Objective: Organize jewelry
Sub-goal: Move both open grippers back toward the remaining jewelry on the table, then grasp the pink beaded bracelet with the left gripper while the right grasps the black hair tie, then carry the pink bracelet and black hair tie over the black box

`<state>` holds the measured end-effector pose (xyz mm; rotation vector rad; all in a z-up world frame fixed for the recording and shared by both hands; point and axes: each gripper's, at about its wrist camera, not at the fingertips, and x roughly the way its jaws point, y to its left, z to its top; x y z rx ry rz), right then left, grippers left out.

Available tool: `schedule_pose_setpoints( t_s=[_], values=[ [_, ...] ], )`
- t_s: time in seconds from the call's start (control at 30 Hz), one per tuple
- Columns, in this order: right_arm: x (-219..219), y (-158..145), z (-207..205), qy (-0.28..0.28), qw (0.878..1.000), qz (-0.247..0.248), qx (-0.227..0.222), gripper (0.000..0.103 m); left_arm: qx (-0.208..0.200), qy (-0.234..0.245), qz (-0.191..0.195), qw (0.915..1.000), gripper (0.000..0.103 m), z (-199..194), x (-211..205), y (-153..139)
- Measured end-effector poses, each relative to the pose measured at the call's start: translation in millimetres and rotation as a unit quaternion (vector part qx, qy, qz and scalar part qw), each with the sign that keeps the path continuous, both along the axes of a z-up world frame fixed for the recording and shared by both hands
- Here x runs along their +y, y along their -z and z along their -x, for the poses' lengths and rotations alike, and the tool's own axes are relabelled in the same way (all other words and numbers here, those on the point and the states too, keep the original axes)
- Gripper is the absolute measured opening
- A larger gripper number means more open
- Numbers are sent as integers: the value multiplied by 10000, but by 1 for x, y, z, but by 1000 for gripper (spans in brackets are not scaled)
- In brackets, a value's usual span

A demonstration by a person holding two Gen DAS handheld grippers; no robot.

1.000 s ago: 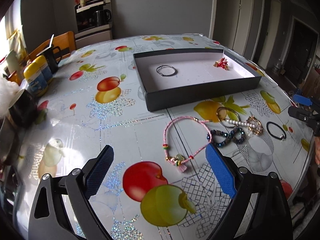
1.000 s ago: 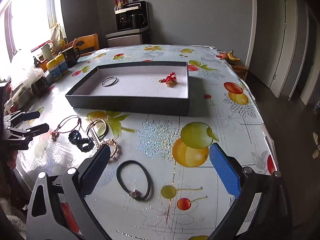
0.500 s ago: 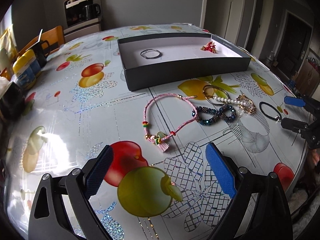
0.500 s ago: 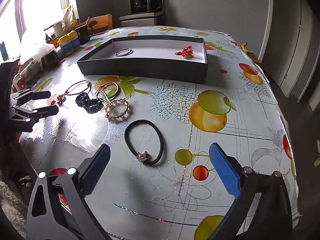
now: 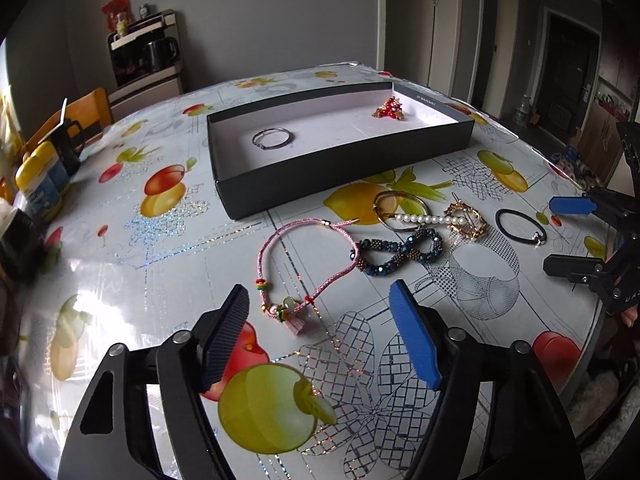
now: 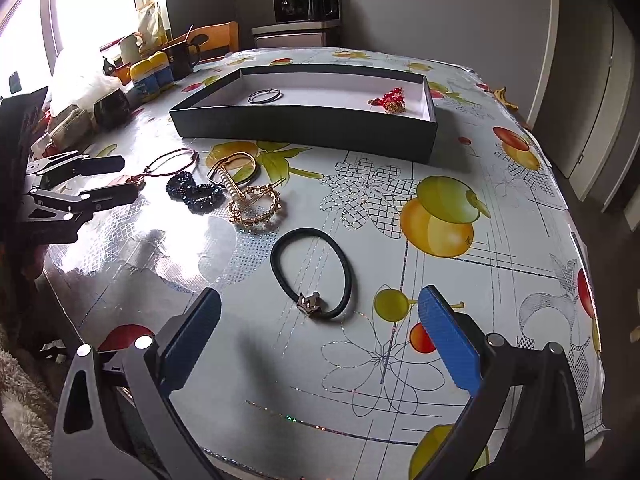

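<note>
closing in on the pink cord

our left gripper (image 5: 318, 328) points down at the table (image 5: 120, 264), its jaws closing but not yet on anything; the tassel end of the pink cord (image 5: 294, 276) lies between the pads, untouched as far as we can see. our right gripper (image 6: 320, 328) stands wide and empty, the black band (image 6: 312, 268) lying just ahead of its pads.

past the cord sits the cluster: the blue bead loop (image 5: 400, 250), the pearl clip (image 5: 424, 219) resting across the bangle (image 5: 400, 210), and the gold piece (image 5: 466, 220) beside it. beyond them all is the box (image 5: 344, 172), already holding a silver ring (image 5: 272, 138) and a red charm (image 5: 390, 110).

we judge this to be the pickup step for the cord, with most pieces not yet boxed. next we need to sink the pads to the tabletop around the tassel, pinch firmly, lift clear, and carry it over the near wall of the box. the cord is limp and thin; a shallow pinch could miss it, and its far loop lies close to the bead loop and may drag it.
</note>
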<state>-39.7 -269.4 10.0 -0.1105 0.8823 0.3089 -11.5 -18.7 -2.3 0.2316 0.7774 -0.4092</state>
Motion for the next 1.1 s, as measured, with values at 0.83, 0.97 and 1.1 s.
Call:
schedule_pose_setpoints(
  t_s=[0.83,0.97,1.1],
  values=[
    [13,0,3,-319,9991,273,-110,15,-41,-48,-309,9995,5,-1,-2,8],
    [12,-1,2,-256,9994,197,-102,15,-55,-82,-257,9996,5,-2,0,6],
    [11,-8,3,-237,9992,243,-225,15,-130,-101,-209,9996,5,-1,2,-1]
  ],
)
